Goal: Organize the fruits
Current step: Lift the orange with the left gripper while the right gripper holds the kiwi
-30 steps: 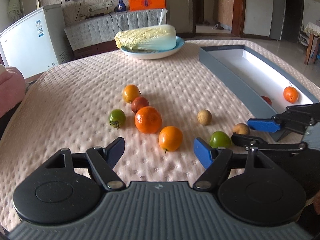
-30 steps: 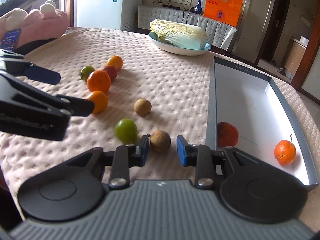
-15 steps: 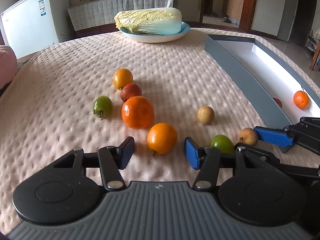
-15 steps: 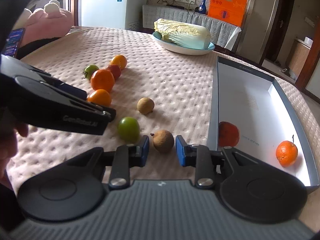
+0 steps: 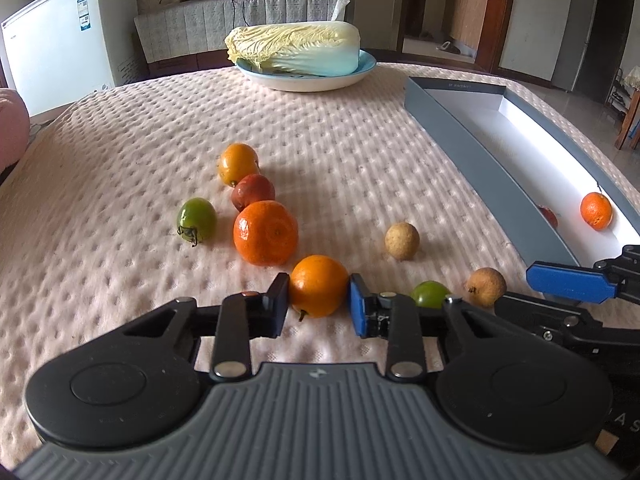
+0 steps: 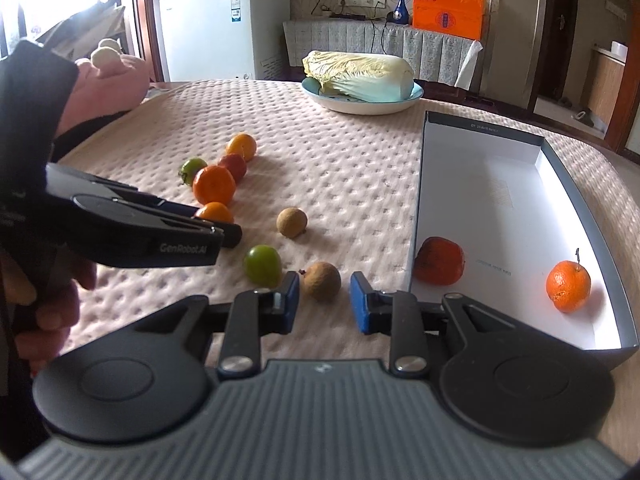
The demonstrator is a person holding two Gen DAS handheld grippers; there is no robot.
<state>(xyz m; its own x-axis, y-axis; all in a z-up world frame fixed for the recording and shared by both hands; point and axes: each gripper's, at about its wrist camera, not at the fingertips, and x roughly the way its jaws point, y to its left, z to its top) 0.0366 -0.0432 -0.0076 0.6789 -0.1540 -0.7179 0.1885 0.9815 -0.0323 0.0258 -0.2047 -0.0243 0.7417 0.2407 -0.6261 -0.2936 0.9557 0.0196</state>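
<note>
Left tongs (image 5: 319,306) are closing on a small orange (image 5: 319,285); right tongs (image 6: 324,302) stand nearly together, empty, near a brown longan (image 6: 322,280).

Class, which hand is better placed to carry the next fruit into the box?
The left gripper: jaws closing on the small orange. The right gripper, nearer the box, grips nothing.

Black left gripper (image 5: 319,310), blue pads, ribbed grey housing, silver screws.

A lived-in home. A white fridge (image 6: 224,26), a padded table cover (image 5: 320,160) and a napa cabbage (image 5: 294,50) on its plate (image 5: 366,66) show it.
</note>
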